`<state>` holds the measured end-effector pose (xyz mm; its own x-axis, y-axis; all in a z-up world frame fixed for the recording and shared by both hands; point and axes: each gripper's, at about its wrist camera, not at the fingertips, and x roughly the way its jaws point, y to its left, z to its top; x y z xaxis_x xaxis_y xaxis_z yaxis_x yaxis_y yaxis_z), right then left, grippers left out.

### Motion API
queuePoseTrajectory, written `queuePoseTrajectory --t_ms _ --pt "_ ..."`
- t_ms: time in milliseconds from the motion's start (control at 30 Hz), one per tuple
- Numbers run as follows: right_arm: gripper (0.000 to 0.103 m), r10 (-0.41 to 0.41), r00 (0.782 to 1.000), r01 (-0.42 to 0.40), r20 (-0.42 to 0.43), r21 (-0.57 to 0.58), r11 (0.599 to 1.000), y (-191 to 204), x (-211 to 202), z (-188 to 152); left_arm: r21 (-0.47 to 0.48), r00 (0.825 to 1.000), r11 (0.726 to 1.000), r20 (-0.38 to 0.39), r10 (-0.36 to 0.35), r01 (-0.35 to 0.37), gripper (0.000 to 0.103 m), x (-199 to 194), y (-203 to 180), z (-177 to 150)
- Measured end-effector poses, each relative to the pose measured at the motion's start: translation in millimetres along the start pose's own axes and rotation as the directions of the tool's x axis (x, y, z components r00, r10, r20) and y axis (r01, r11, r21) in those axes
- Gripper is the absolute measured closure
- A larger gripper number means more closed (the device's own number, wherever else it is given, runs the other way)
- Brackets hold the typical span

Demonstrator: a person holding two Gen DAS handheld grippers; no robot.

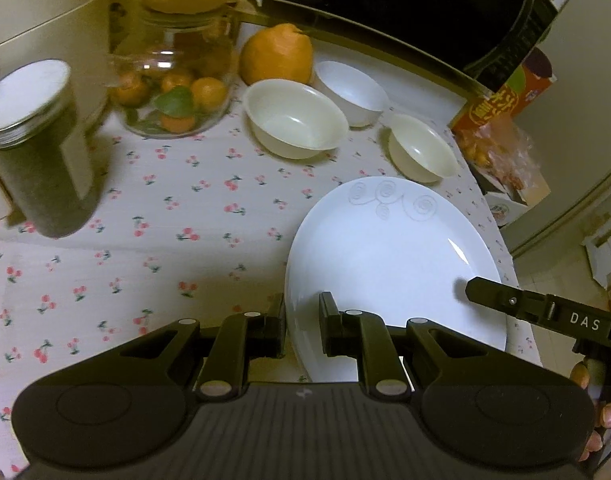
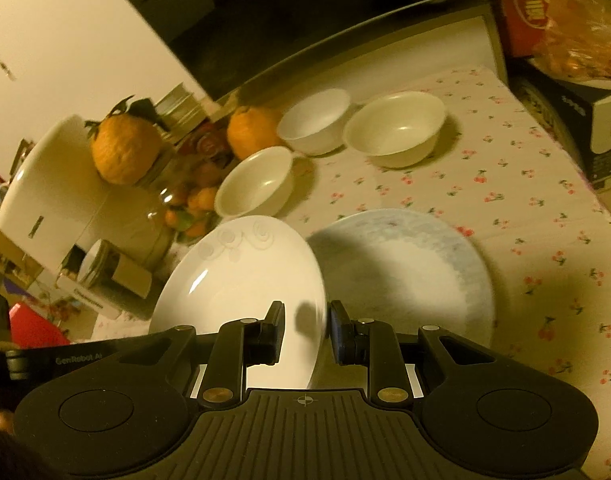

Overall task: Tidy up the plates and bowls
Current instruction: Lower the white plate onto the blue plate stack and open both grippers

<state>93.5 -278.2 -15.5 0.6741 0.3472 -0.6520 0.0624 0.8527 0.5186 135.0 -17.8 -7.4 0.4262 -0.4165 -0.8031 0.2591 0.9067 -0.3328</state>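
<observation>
White swirl-embossed plate (image 2: 241, 280): stiff, glazed, slippery, breakable. Both the left gripper (image 1: 302, 330) and the right gripper (image 2: 307, 332) straddle its rim, jaws not visibly clamped.

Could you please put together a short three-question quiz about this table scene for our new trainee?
1. How many bowls stand on the flowered tablecloth?
2. True or false: the rim of the swirl-patterned plate sits between the fingers of the left gripper.
3. In the right wrist view, what lies to the right of the swirl-patterned plate, partly behind it? A) a blue-rimmed plate B) a saucepan C) a cutting board
Key: 1. three; 2. true; 3. A.
</observation>
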Motion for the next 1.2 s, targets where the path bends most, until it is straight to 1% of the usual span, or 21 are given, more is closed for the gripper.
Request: queuePoseTrajectory --t_ms 367,633,800,933,1033,1200 --pt "0.079 -0.056 0.998 0.055 0.019 0.049 0.997 -36.6 -8.5 6.8 0.035 1.000 0.999 -0.013 -0.001 0.002 0.089 25.3 -33.9 1.3" --pt "0.079 -0.111 0.993 0.109 0.033 0.071 0.992 -56.1 -7.9 9.4 0.084 1.000 0.996 -0.004 0.021 -0.020 0.089 41.3 -58.2 0.5" --pt "0.079 -0.133 0.991 0.132 0.019 0.052 0.990 -60.3 -3.8 7.7 0.150 0.997 0.986 0.033 0.074 -0.078 0.089 45.3 -70.3 -2.2" --pt "0.079 -0.160 0.987 0.160 0.019 0.016 0.987 -56.8 -1.5 5.6 0.196 0.992 0.973 0.058 0.115 -0.124 0.088 47.2 -77.6 -5.0" --pt "0.079 -0.182 0.983 0.182 0.029 -0.019 0.983 -52.0 -2.4 4.9 0.220 0.988 0.964 0.051 0.143 -0.151 0.088 51.9 -80.5 -8.5" --pt "0.079 -0.208 0.977 0.211 0.042 -0.065 0.975 -46.8 -2.1 2.8 0.267 0.981 0.944 0.070 0.181 -0.193 0.088 54.1 -86.8 -14.1"
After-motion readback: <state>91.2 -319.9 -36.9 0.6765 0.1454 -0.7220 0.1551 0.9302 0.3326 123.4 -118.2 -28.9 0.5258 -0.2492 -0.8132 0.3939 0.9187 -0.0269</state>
